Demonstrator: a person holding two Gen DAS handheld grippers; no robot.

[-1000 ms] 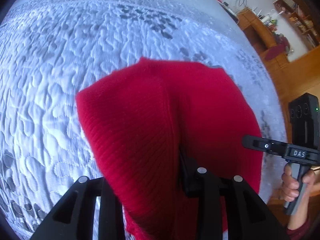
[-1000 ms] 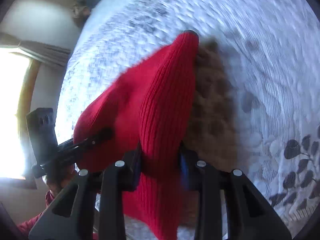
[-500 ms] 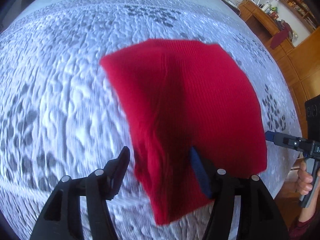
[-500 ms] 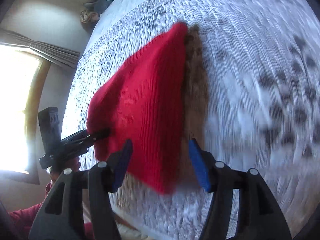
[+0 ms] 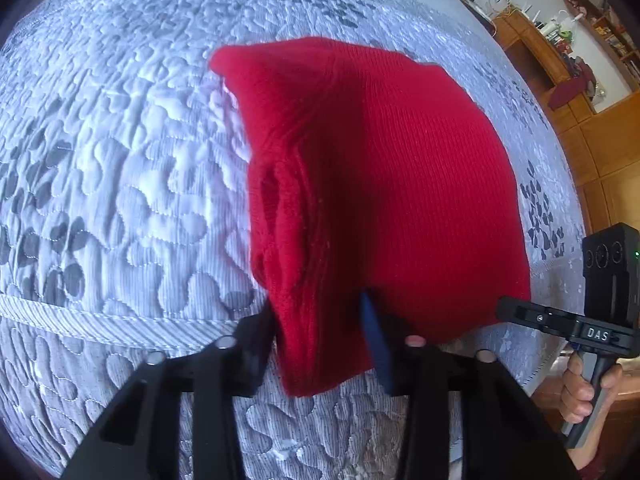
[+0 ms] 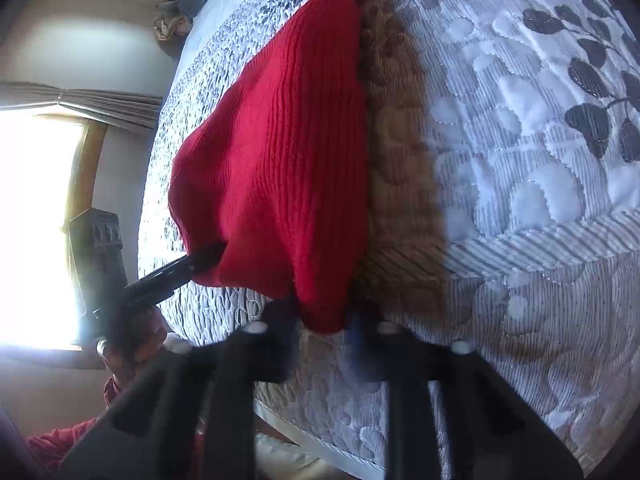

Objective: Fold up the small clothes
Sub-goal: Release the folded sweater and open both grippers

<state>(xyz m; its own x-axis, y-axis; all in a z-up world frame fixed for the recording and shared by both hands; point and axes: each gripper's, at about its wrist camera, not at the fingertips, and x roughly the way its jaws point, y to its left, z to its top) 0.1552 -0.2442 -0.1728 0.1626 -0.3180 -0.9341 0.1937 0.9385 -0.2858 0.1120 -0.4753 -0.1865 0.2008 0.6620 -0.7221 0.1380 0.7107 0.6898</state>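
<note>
We see the folded red ribbed knit garment [image 5: 400, 184] lying on the bed's white quilt with grey leaf print [image 5: 120, 160], close to the quilt's near edge. At the garment's near left corner our left tool [image 5: 320, 332] is clenched on its layered edge. At the garment's near right corner our right tool [image 6: 326, 316] grips the cloth too. Beyond the garment, a wooden shelf unit [image 5: 560, 52] lines the wall.

Red ribbed knit garment [image 5: 400, 184] — folded in thick layers, flat on the quilt — near edge pinched by both tools.
</note>
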